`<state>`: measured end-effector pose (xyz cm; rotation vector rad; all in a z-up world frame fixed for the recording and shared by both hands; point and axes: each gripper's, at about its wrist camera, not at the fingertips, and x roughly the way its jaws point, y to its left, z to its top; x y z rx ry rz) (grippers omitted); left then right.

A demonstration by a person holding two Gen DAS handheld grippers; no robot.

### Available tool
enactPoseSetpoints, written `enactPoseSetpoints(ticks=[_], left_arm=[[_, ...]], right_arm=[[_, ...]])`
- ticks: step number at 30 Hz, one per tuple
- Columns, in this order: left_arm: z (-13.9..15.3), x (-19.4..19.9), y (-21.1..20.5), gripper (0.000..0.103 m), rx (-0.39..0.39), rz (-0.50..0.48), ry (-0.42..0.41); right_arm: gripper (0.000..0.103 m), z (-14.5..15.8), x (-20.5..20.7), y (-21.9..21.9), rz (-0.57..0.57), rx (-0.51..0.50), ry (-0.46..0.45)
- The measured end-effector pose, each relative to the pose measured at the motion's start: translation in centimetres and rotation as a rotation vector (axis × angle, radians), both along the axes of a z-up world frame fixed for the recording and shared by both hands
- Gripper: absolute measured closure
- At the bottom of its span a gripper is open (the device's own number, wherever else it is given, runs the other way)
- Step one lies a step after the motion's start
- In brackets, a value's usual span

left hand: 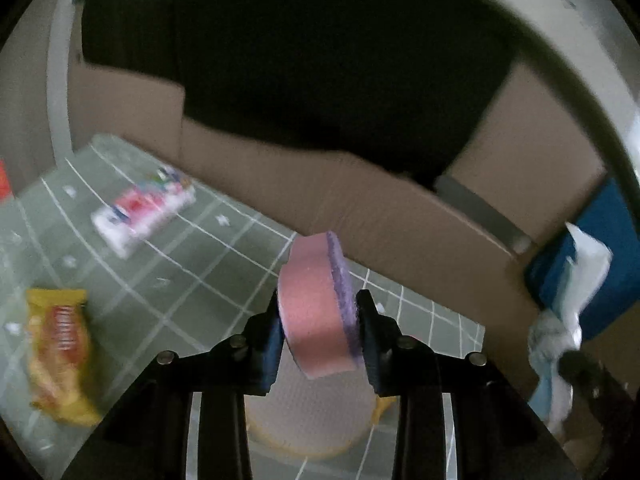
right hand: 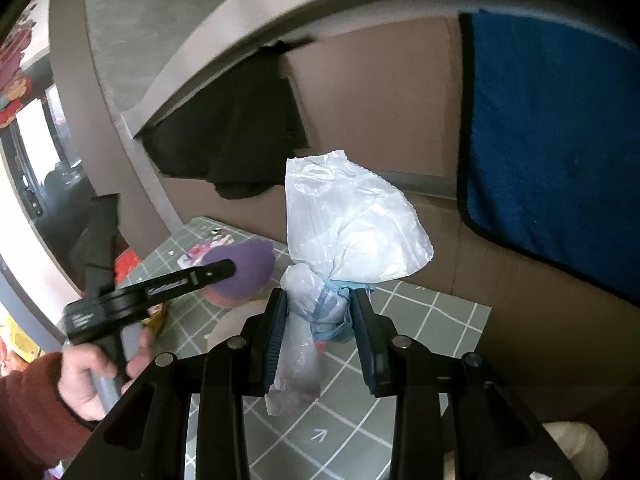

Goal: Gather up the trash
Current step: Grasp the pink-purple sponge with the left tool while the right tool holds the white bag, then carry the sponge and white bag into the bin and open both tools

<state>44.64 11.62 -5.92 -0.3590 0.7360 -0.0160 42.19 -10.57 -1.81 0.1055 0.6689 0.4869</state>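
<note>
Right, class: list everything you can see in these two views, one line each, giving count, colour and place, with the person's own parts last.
sponge: one, pink and purple, between the left pads, lifted above the mat
plastic bag: one, white, bunched between the right pads
mat: one, green with a white grid, underneath
yellow wrapper: one, on the mat, left
white packet: one, red print, on the mat, far left
cardboard: brown, behind the mat
towel: one, blue, hung over the cardboard
left hand-held gripper: black, shut on the sponge
right hand-held gripper: black, shut on the bag
hand: one, red sleeve, holding the left gripper
</note>
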Motion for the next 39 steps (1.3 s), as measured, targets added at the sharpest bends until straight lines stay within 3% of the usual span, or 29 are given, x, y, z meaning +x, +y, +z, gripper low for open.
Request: enactPoseSetpoints(ticks=[7, 15, 19, 27, 39], left_arm=[[4.7, -7.5, -0.6, 0.07, 0.165, -0.031, -0.135], [7.6, -14.9, -2.3, 0.07, 0.23, -0.048, -0.252], [8.2, -17.8, -4.1, 0.07, 0.229, -0.078, -0.297], [8.3, -20.2, -8.8, 0.072, 0.205, -0.156, -0.308], [6.7, -20.5, -16.8, 0.072, 0.172, -0.337, -0.297]], right_arm=[[0.073, 2.0, -4.7, 1.6, 0.029, -0.024, -0.063], [0.073, 3.5, -10.7, 1.8, 0.038, -0.043, -0.142], [0.073, 4.1, -13.2, 0.7, 0.019, -0.049, -0.179], [0.073, 4.5, -17.6, -3.2, -0.053, -0.075, -0.221], [0.073, 2.7, -19.7, -10.9, -0.2, -0.061, -0.186]])
